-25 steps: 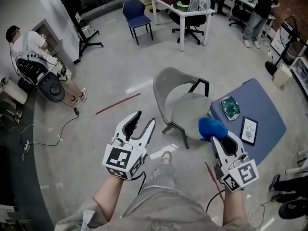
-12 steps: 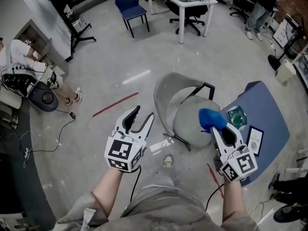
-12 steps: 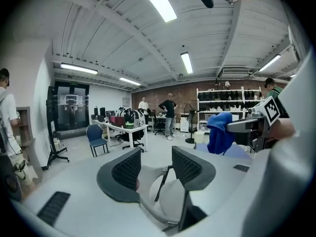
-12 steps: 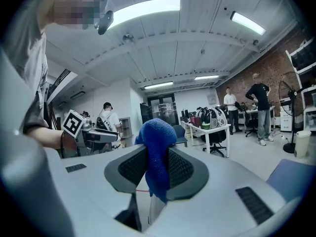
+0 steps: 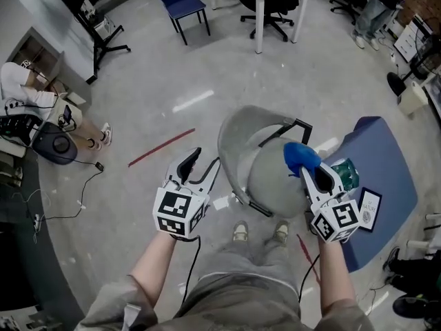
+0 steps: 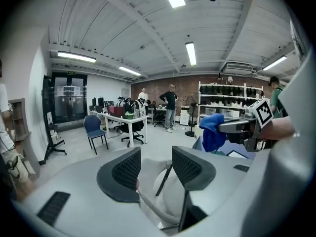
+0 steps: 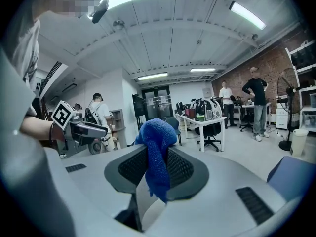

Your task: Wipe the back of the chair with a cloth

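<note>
The right tool (image 5: 304,165) is gripping the blue cloth (image 5: 299,154) with its jaws closed on it, and the cloth is hanging in a bunch over the jaw tips. In the head view this tool is hovering above the right side of the seat of the grey chair (image 5: 265,165), which is standing on the floor just in front of the person's feet. I cannot tell whether the cloth is touching the chair. The left tool (image 5: 205,165) is holding its jaws apart and gripping nothing. It is pointing at the left edge of the chair's back, and the chair is showing through the gap in the left gripper view. A blue desk (image 5: 386,150) is standing just right of the chair.
</note>
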A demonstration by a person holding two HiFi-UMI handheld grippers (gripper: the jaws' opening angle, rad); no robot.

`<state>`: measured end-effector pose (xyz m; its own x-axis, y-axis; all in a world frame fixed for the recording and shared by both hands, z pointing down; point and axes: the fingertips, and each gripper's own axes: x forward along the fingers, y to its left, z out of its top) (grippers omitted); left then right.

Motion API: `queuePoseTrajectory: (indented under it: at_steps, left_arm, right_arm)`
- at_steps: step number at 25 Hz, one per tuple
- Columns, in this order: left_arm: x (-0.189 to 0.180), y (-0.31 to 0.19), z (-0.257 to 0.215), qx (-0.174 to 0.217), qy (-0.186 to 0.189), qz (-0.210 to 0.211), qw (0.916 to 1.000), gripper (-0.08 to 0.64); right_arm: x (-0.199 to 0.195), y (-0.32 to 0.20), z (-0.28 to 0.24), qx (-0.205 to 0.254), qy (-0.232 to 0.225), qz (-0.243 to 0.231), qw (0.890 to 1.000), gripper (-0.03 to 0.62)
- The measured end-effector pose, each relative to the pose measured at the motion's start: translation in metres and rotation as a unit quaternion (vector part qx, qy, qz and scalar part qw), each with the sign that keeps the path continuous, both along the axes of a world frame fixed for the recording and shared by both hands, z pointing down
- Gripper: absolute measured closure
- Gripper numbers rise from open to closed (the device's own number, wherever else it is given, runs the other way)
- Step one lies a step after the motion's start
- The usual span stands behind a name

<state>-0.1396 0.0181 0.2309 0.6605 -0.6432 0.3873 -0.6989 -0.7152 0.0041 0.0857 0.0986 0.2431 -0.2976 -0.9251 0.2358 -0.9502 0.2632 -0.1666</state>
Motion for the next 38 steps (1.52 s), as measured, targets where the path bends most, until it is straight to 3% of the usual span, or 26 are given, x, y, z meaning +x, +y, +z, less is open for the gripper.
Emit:
queuePoseTrajectory:
  at_steps: [6,18,24,28,32,38]
  left_arm:
    - [0.011,-0.03,0.029,-0.024,-0.017,-0.023,0.9993,0.347]
    - [0.033,-0.077,0.1,-0.068,-0.057,-0.103,0.9907,0.347]
    - [0.023,-0.098,0.151,-0.098,-0.074,-0.138,0.9828,0.34]
    - [0.015,-0.106,0.186,-0.113,-0.09,-0.146,0.9787,0.339]
    - [0.014,-0.11,0.217,-0.133,-0.09,-0.144,0.9765,0.337]
    - [0.015,-0.117,0.247,-0.142,-0.097,-0.134,0.9758,0.336]
  right_arm:
    - [0.016,-0.042,0.04,-0.039,-0.004,-0.019,0.999,0.477]
    - [0.05,-0.119,0.142,-0.098,-0.009,-0.108,0.989,0.477]
    - [0.059,-0.159,0.198,-0.113,0.006,-0.121,0.986,0.477]
    - [0.057,-0.183,0.235,-0.096,0.007,-0.133,0.986,0.477]
    - [0.063,-0.205,0.275,-0.104,0.023,-0.113,0.988,0.477]
    - [0.092,-0.227,0.334,-0.136,0.05,-0.027,0.989,0.477]
